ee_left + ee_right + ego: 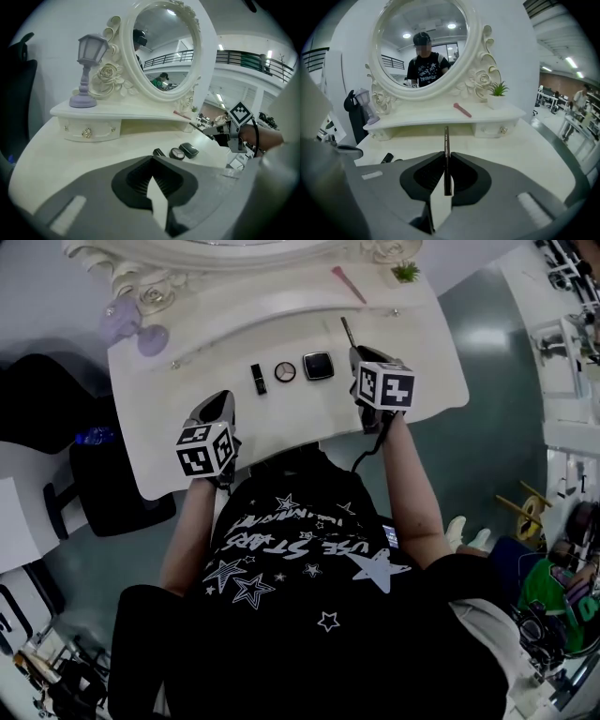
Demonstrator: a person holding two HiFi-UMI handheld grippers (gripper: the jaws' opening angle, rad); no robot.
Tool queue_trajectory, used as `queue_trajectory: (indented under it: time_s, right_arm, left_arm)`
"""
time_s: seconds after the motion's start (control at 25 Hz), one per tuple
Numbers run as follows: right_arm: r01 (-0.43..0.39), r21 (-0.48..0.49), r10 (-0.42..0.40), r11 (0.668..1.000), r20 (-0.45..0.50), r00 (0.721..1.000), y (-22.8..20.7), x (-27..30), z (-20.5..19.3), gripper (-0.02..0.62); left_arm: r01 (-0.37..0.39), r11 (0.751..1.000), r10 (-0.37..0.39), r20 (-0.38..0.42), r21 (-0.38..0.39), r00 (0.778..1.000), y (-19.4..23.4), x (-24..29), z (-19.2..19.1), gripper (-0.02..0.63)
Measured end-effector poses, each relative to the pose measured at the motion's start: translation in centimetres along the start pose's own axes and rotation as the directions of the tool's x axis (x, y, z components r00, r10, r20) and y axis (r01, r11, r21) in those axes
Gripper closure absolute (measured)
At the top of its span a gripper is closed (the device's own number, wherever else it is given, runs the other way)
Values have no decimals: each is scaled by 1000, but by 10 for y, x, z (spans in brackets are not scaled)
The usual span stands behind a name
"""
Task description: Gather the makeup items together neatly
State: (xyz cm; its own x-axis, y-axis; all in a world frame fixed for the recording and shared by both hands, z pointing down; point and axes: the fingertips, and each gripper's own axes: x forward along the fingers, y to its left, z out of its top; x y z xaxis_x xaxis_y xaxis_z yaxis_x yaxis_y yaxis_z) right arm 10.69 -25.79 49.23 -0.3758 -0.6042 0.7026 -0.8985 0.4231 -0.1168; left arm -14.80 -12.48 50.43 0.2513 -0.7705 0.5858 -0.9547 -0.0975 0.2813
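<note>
Slim dark brown makeup pencil (pixel 446 140), clenched in my right gripper (pixel 446 157), points lengthwise toward the white-framed mirror (pixel 474 56). My left gripper (pixel 152 159) is clenched empty

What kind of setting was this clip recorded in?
Probably a staged dressing-table corner inside a big open hall: a white vanity table with an oval mirror and a makeup compact, but a balcony railing behind.
</note>
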Motion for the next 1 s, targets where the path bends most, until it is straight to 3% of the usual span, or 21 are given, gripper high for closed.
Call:
queue_trajectory:
  time_s: [0.36,1.0]
  right_arm:
    - [39,29,-36,999,-98,995,-3,22,-49,526]
    - [62,-23,-65,998,-166,984,1,39,-73,525]
  left_arm:
    - [28,999,-27,-34,29,999,-13,2,-9,606]
    - [15,1000,-13,-63,23,998,-5,-4,-26,606]
